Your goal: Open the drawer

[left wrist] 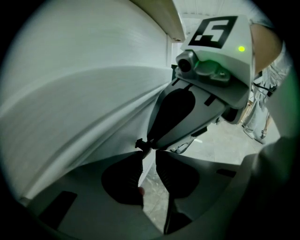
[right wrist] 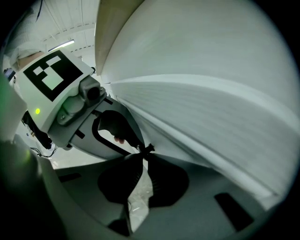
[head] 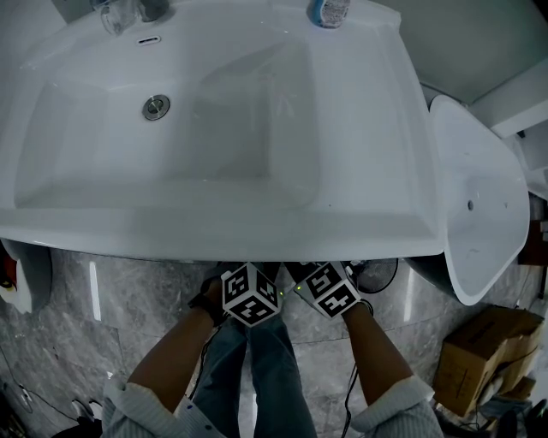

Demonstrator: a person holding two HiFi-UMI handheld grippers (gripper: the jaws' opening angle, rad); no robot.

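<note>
The drawer under the washbasin is hidden in the head view. Its white, curved front fills the left gripper view [left wrist: 84,93] and the right gripper view [right wrist: 211,117]. My left gripper [left wrist: 149,152] points down at the front's lower edge, and that thin edge sits between its jaw tips with the pads close on it. My right gripper [right wrist: 144,159] meets the same edge from the other side, its tips nearly together on it. Each gripper's tips show in the other's view, almost touching. Both marker cubes, left [head: 250,295] and right [head: 330,288], poke out under the basin's front rim.
The white washbasin [head: 214,231] overhangs both grippers; a tap [head: 128,13] and a bottle [head: 328,10] stand at its back. A white toilet [head: 475,214] is at the right, with a cardboard box [head: 484,351] on the marble floor. My legs [head: 257,368] are below.
</note>
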